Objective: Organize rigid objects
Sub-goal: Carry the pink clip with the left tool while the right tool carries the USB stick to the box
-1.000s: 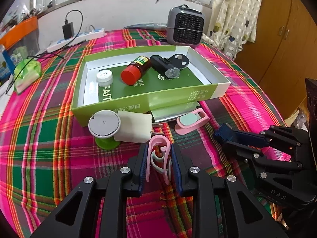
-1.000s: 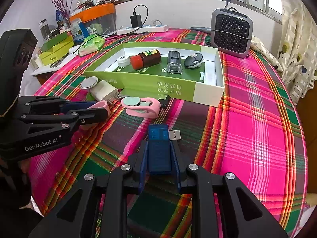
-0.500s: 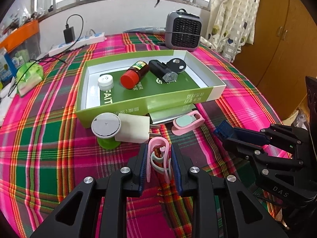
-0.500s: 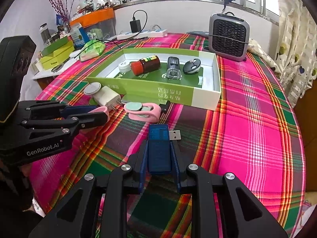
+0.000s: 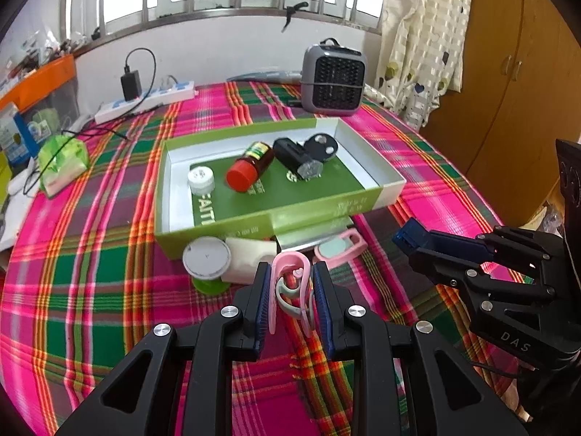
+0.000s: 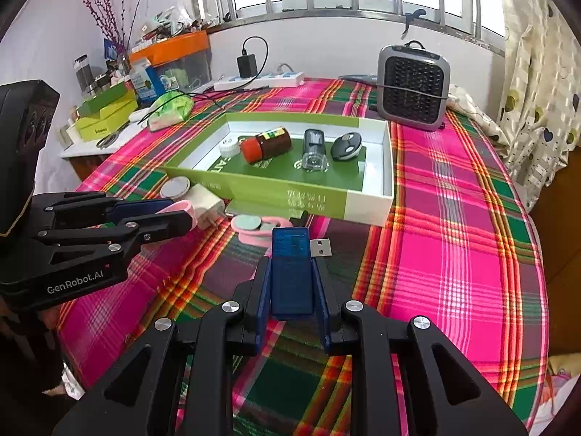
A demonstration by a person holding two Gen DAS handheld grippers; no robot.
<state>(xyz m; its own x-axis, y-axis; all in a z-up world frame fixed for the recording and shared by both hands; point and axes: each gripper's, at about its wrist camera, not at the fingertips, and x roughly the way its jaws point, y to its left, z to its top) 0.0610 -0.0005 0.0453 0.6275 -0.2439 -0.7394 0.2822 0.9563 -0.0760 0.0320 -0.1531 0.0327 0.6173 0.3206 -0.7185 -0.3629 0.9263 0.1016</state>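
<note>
Pink clip (image 5: 290, 283) is sitting pinched in the closed left gripper (image 5: 291, 299), while the right gripper (image 6: 292, 283) is clamping a blue USB reader (image 6: 291, 272). Both are now hanging higher above the table (image 6: 454, 254), short of the green box (image 6: 370, 201), likely ready for carrying in.

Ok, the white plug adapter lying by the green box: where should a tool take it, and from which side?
Grip the white plug adapter across its two flat side faces, coming from above. It lies on the cloth with its prongs pointing toward the camera, the green box close behind, and a round white disc beside it.
</note>
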